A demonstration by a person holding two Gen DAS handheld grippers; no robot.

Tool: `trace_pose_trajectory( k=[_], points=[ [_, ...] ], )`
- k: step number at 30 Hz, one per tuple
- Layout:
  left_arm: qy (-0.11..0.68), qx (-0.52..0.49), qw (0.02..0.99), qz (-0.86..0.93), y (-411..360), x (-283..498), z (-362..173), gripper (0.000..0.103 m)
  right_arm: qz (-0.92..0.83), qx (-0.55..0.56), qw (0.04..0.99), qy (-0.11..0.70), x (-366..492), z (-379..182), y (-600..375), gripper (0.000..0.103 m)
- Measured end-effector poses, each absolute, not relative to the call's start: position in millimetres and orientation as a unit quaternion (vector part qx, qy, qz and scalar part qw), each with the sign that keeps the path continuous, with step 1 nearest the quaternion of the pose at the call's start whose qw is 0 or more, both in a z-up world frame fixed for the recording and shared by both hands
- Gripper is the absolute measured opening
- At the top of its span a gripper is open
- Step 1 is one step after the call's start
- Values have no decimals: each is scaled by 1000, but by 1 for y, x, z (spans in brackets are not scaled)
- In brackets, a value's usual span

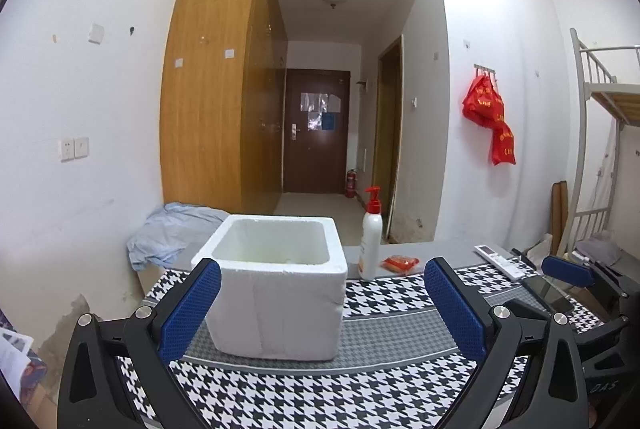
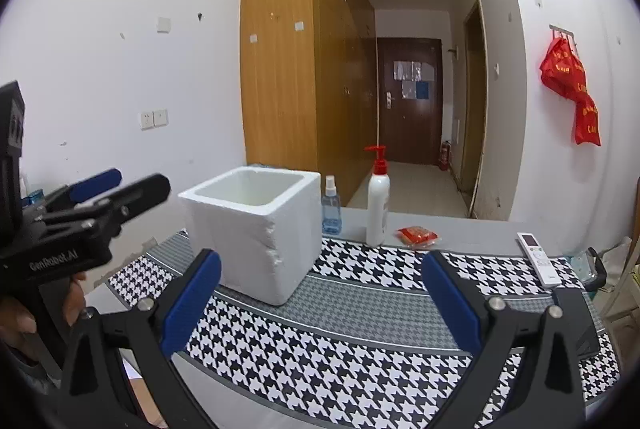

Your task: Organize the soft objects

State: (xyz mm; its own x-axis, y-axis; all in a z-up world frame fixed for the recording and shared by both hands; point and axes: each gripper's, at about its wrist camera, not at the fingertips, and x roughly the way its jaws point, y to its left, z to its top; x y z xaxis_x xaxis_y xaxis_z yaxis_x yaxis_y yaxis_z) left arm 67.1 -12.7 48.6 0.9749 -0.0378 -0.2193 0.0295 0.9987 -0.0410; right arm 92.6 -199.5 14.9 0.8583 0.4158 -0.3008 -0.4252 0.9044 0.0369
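Seemingly nothing has yet been put away: the white foam box [image 1: 276, 281] stands open-topped on the houndstooth mat [image 1: 320, 397], and what shows of its inside is bare, though the bottom is hidden in both views; the left gripper [image 1: 320, 309] is held with its blue-padded fingers [image 1: 192, 309] spread wide, nothing pinched between them, the box framed just beyond them; the right gripper [image 2: 320, 305] is likewise spread and empty over the mat, well short of any object. The soft things to be sorted are judged to be the crumpled pale-blue cloth [image 1: 172, 233], heaped behind the box against the wall, and perhaps the small red packet [image 1: 402, 264] lying just beside the white pump bottle [image 1: 370, 241]; both remain untouched on the table. A clear spray bottle [image 2: 331, 209] and a remote control [image 2: 538, 259] are also seen on the surface, apart from the box. The whole task is therefore judged still to be done, beginning with a first pick-up.
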Motion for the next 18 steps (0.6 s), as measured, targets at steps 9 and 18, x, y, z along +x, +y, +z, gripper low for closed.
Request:
trace_pose_trajectory(
  k=[9,18],
  points=[
    [105,-15,994,-20,-17,50,34,102,195,-25,975,102,69,7,-199,102],
    [92,-33,995,-21,-14,34,17,102,170,-29,980,94,64,-9,-200,102]
  ],
)
